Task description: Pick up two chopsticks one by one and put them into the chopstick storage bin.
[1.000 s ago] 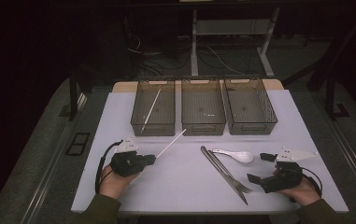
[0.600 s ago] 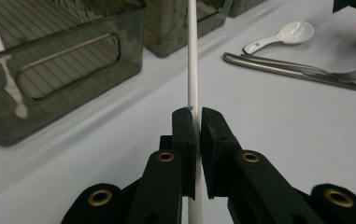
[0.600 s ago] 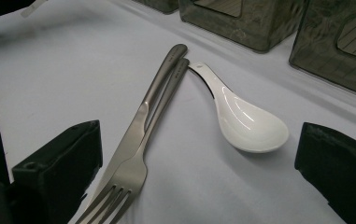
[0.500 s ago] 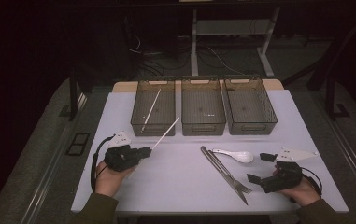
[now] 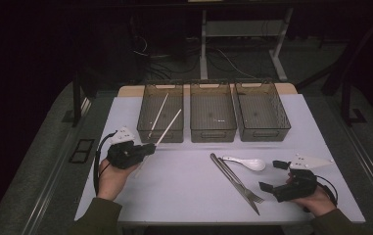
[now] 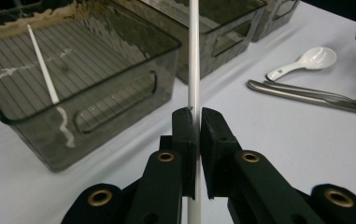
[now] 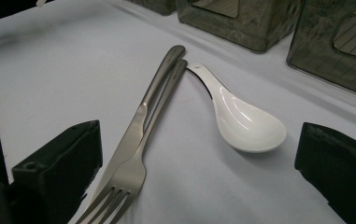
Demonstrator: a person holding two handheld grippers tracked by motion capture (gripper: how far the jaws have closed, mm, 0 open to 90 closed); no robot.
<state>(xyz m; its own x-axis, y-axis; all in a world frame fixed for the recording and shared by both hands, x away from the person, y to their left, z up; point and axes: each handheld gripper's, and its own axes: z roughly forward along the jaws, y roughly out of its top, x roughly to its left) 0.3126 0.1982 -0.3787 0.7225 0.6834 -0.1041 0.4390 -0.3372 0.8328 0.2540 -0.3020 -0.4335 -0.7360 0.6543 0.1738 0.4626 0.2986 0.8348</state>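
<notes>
My left fingers [image 6: 195, 135] hid the lower part of the white chopstick [image 5: 168, 128] they gripped; its tip slanted up over the front wall of the left bin [image 5: 160, 113], where a second chopstick [image 5: 157, 115] lay. My right fingers [image 7: 199, 177] stood open, resting low on the tabletop [image 5: 184, 186]. I counted three bins, two chopsticks, one knife [image 5: 233, 183], one fork [image 5: 240, 180], one spoon [image 5: 246, 162].

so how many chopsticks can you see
2. One chopstick lies in the left bin; the other chopstick is clamped in the left tongs, raised toward that bin.
</notes>
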